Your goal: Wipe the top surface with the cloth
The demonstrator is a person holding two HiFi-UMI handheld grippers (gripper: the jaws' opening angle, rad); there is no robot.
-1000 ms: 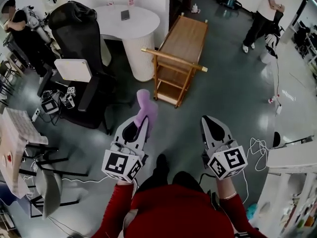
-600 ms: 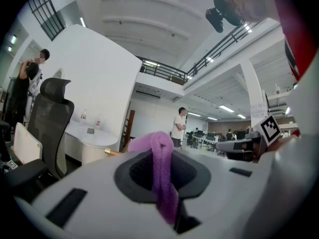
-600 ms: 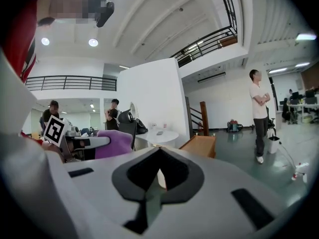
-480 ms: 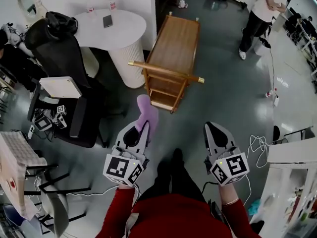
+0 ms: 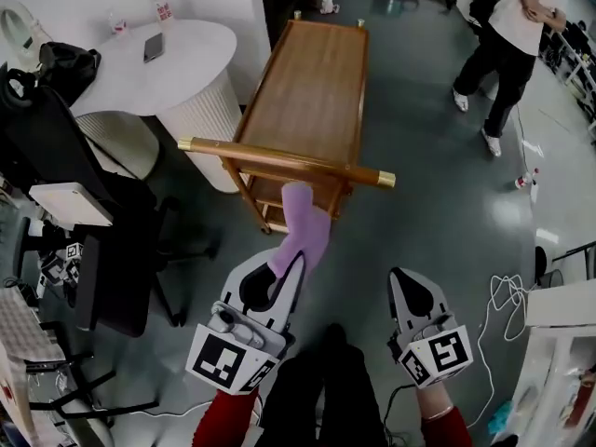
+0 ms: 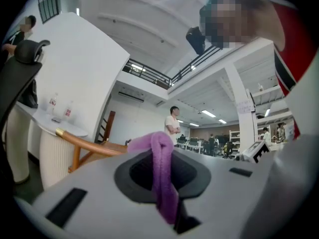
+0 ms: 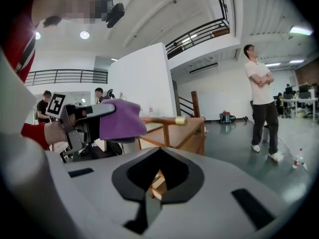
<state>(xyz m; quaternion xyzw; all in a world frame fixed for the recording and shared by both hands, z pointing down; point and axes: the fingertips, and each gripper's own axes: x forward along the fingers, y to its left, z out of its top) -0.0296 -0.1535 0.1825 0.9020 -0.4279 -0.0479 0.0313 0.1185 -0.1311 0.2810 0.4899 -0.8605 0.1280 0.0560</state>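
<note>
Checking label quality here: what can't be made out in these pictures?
Cart's lower shelf: head view, mostly hidden under the top surface.
Cloth: head view, its clamped end is hidden inside the left gripper.
Bottles on the round table: head view, print too small.
Standing person: head view, cut off by the top edge.

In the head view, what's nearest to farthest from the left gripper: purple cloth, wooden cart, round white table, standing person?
1. Purple cloth, pinched in the left gripper.
2. Wooden cart, just ahead.
3. Round white table, ahead to the left.
4. Standing person, far right.
</note>
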